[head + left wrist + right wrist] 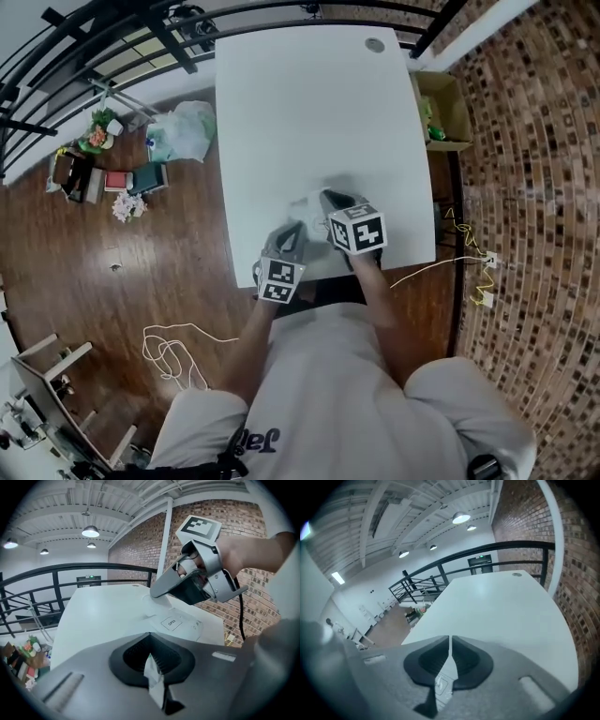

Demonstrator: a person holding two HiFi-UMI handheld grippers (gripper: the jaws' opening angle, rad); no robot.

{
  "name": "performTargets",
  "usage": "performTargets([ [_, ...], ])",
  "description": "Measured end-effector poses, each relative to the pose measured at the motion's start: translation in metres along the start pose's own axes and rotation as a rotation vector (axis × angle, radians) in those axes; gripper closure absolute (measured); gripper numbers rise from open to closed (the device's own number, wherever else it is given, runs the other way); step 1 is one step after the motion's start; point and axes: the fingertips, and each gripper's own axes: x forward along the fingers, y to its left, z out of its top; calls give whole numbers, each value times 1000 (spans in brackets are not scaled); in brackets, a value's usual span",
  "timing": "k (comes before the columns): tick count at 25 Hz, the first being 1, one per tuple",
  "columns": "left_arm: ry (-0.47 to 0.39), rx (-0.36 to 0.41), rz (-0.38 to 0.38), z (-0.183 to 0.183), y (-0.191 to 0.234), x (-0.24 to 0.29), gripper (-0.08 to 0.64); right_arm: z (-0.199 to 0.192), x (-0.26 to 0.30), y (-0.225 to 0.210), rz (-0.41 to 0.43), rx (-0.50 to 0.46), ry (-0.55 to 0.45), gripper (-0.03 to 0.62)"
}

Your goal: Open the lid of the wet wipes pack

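The wet wipes pack [309,202] is white and lies flat near the front edge of the white table [309,103]. In the left gripper view its "OPEN" label [172,622] faces up. My left gripper [153,663] is shut on the pack's crumpled near edge [154,679]; in the head view the left gripper [292,229] sits just below the pack. My right gripper [156,594] comes down onto the pack's far end and is shut on a thin white flap there [162,603]. In the right gripper view that flap [444,679] runs between the jaws of the right gripper [450,660].
A round grommet [375,44] marks the table's far end. An open box [441,108] stands at the right of the table. A plastic bag [183,131], books and flowers lie on the wooden floor at the left, by a black railing [94,37]. Cables trail on the floor.
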Motion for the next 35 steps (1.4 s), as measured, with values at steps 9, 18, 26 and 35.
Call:
performTargets([
  [9,89,-28,-46,0,0,3,543,-15,36,-11,111,-142,307,601],
  [18,96,-39,-51,5,8,7,543,-35,57,-11,242,-225,528,601],
  [26,44,-99,-52,13,15,-7,543,-9,36,-5,140,-116,283,601],
  [35,-213,-36,-85,74,12,-86,543,-14,-62,50,38,-59,-100,601],
])
